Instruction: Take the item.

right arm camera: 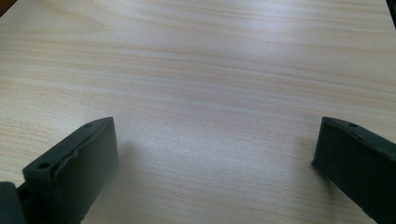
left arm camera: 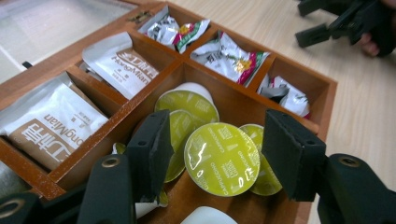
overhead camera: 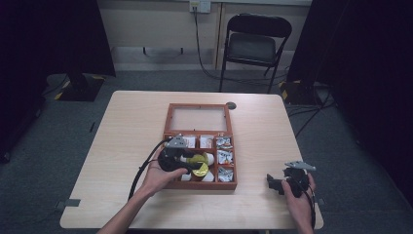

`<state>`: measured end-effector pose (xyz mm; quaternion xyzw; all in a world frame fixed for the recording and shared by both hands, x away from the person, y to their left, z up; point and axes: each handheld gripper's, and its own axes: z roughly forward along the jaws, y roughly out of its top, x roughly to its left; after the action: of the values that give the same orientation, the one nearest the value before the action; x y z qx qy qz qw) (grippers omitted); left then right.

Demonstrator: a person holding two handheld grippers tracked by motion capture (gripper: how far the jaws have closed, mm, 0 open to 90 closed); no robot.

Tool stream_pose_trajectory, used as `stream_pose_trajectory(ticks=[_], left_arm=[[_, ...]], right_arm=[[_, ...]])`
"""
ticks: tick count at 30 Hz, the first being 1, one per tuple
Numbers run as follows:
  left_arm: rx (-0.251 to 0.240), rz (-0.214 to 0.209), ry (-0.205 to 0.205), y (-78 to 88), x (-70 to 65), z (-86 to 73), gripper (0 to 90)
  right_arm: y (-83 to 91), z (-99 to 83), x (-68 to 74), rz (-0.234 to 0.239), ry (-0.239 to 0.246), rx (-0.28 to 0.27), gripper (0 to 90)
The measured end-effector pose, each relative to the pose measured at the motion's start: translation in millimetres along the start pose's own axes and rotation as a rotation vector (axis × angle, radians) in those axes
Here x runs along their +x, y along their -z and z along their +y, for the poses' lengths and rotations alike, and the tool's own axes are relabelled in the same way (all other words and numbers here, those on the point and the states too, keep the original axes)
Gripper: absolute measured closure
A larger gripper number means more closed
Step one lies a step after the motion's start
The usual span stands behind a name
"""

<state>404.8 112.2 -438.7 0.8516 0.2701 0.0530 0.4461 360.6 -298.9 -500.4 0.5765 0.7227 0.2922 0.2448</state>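
From the high view, the wooden box (overhead camera: 200, 146) sits mid-table, lid laid back toward 12 o'clock; the left gripper (overhead camera: 187, 161) hangs over its front compartment, the right gripper (overhead camera: 273, 184) rests at 4 o'clock, well apart.

In the left gripper view, jaws spread either side of a green-lidded capsule (left arm camera: 221, 158) among others; sachets (left arm camera: 56, 123) lie at 9 o'clock.

In the right gripper view, jaws stand spread above the bare table (right arm camera: 205, 79).

I'm seeing a black folding chair (overhead camera: 256, 44) standing beyond the table (overhead camera: 126, 126), a cable (overhead camera: 202, 58) hanging from a wall socket (overhead camera: 200, 6), dark curtains (overhead camera: 48, 39) flanking.
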Motion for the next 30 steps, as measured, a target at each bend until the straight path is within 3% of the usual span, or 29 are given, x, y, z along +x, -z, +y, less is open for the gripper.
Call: stream_pose_trajectory(ticks=[9, 11, 16, 18, 26, 30], left_arm=[[0.072, 0.0, -0.015, -12.8, 0.9, -3.7, 41.1], [0.092, 0.016, -0.028, -15.4, 0.4, -4.3, 40.3], [0.096, 0.007, -0.026, -16.8, 0.3, -3.6, 37.2], [0.126, -0.008, -0.03, -20.0, -0.9, -3.1, 35.5], [0.172, 0.017, -0.077, -27.3, -7.2, -0.4, 32.4], [0.22, 0.021, -0.101, -31.1, -9.1, 0.9, 31.4]], right_arm=[[0.0, 0.0, 0.0, 0.0, 0.0, 0.0, 0.0], [0.0, 0.0, 0.0, 0.0, 0.0, 0.0, 0.0], [0.1, 0.0, -0.1, 0.0, 0.001, 0.001, 0.0], [0.1, 0.0, -0.1, 0.0, 0.001, 0.001, 0.0], [0.0, 0.0, 0.0, 0.0, 0.0, 0.0, 0.0], [0.0, 0.0, 0.0, 0.0, 0.0, 0.0, 0.0]])
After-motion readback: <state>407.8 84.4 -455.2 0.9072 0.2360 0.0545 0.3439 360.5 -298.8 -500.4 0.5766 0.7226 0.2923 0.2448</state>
